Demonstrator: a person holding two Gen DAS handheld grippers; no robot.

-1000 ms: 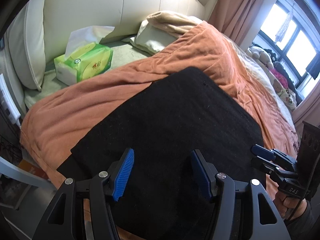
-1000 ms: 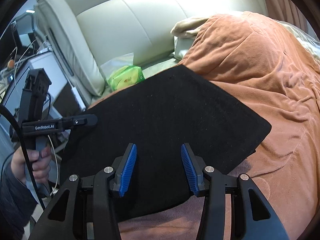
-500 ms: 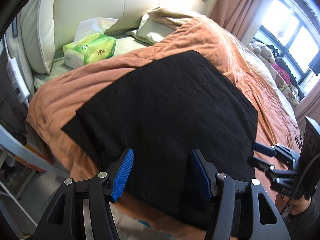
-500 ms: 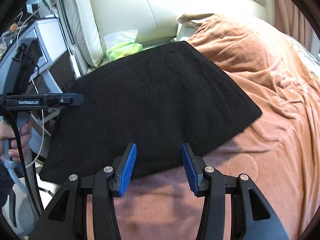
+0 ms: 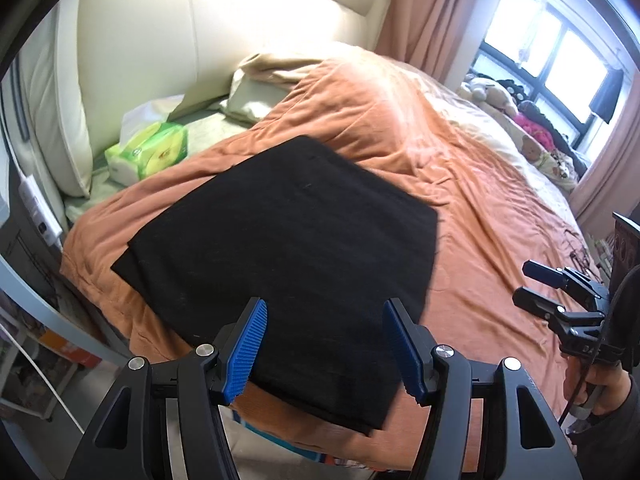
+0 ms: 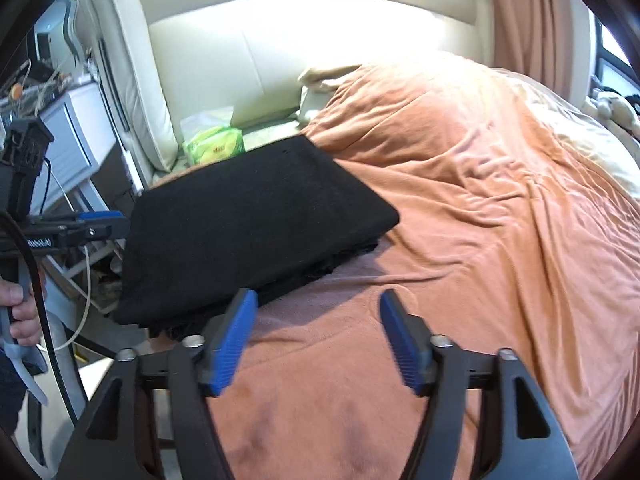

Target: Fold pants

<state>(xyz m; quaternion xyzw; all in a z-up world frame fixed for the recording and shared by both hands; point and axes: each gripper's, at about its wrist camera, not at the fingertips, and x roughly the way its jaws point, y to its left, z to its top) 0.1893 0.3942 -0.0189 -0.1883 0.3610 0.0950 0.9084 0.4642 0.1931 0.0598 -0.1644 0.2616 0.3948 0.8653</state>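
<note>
While the black pants (image 5: 288, 248) lie folded flat on the orange blanket (image 5: 472, 216) near the bed's corner, the left gripper (image 5: 324, 348) hangs released above them. The right gripper (image 6: 316, 340), its jaws just opening, holds nothing beside them.

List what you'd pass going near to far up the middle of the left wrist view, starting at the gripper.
Left gripper with blue ribbed pads, open → folded black pants → rumpled orange blanket → pale beige pillow → cream padded headboard.
</note>
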